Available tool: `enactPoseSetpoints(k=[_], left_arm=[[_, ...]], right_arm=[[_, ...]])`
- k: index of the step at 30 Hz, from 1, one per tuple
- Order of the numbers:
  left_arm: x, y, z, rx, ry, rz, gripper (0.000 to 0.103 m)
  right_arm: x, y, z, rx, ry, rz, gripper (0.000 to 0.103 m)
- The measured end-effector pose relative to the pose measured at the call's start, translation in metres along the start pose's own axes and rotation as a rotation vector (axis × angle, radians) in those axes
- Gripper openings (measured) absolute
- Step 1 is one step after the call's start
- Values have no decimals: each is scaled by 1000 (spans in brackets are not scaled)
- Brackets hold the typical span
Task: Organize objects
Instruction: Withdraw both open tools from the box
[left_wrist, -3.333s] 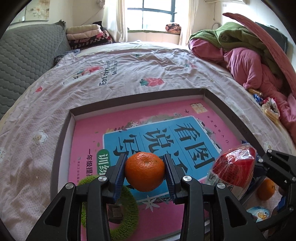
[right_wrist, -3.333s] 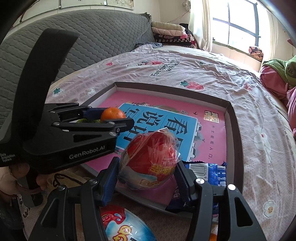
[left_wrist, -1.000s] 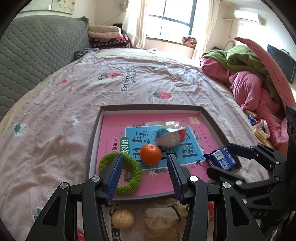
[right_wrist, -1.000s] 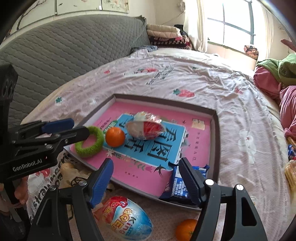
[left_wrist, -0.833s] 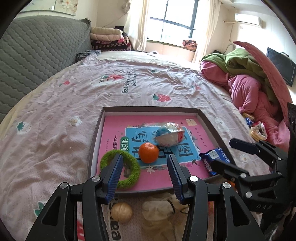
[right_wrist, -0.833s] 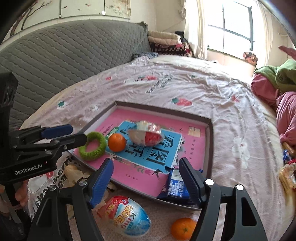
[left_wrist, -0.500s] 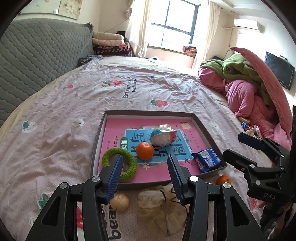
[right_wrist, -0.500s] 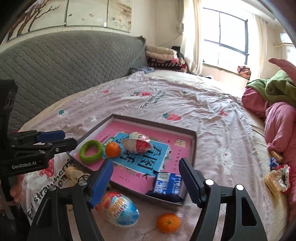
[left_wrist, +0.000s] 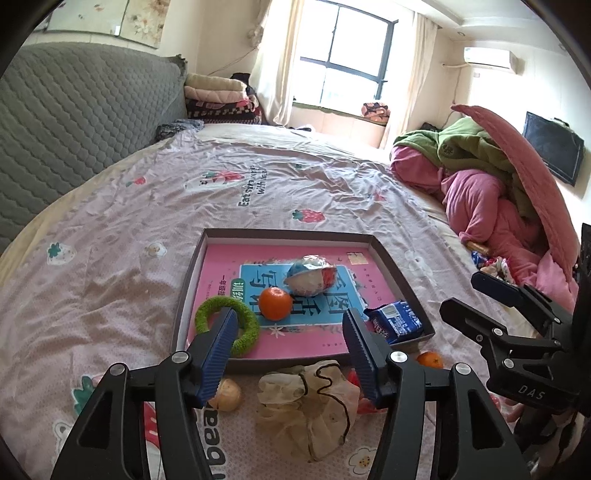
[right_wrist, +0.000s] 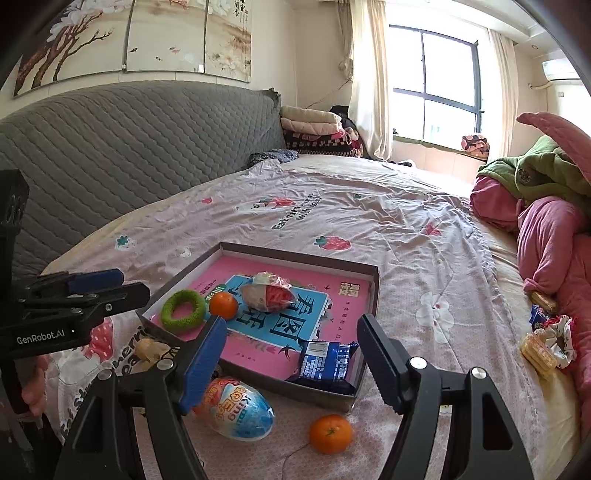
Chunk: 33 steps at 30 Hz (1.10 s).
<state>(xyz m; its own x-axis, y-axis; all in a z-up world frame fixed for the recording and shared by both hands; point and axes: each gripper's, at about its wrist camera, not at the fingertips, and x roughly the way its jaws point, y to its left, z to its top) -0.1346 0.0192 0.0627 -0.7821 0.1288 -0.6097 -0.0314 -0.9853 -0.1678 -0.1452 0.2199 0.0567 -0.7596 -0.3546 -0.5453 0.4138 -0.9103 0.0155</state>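
Left wrist view: the left gripper (left_wrist: 290, 330) is spread wide and holds nothing, raised above the near edge of the tray (left_wrist: 188, 280). The tray lies on the bed (left_wrist: 110, 229). Inside it: a green ring (left_wrist: 248, 334) at the near left, an orange (left_wrist: 274, 303) just beside it, a wrapped egg (left_wrist: 309, 274) touching the orange's far side, and a blue packet (left_wrist: 397, 320) leaning on the near right corner. Outside the tray, on the near side: a beige pouch (left_wrist: 308, 400), a walnut (left_wrist: 228, 396) and a second orange (left_wrist: 429, 359). The right gripper (left_wrist: 476, 299) shows at the right, fingers apart, empty.

Right wrist view: the right gripper (right_wrist: 291, 343) is spread and empty, above the tray's (right_wrist: 376, 295) near rim. The ring (right_wrist: 183, 309), orange (right_wrist: 223, 305), wrapped egg (right_wrist: 269, 292) and packet (right_wrist: 327, 363) are in the tray. A large toy egg (right_wrist: 236, 408) and the second orange (right_wrist: 330, 432) lie on the bed (right_wrist: 369, 221) before it. The left gripper (right_wrist: 107, 284) shows at the left; its opening cannot be judged from this view.
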Motion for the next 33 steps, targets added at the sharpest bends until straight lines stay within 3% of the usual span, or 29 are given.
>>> enactPoseSetpoints(k=[10,21,25,33], left_arm=[[-1,-7,-7,31,-10,36,66],[-15,-9,-7,40,-32,41,67],[-21,-9,-7,38,-44,41,67],[-29,-14,-13,58,-49,36,72]], right_arm=[[-5,3,-6,51,-9,37,73],[-23,5,-5,8,-81,10,73],[-31,6,-4,-3,-121,10,79],[-34,5,-10,0,-133,-3,79]])
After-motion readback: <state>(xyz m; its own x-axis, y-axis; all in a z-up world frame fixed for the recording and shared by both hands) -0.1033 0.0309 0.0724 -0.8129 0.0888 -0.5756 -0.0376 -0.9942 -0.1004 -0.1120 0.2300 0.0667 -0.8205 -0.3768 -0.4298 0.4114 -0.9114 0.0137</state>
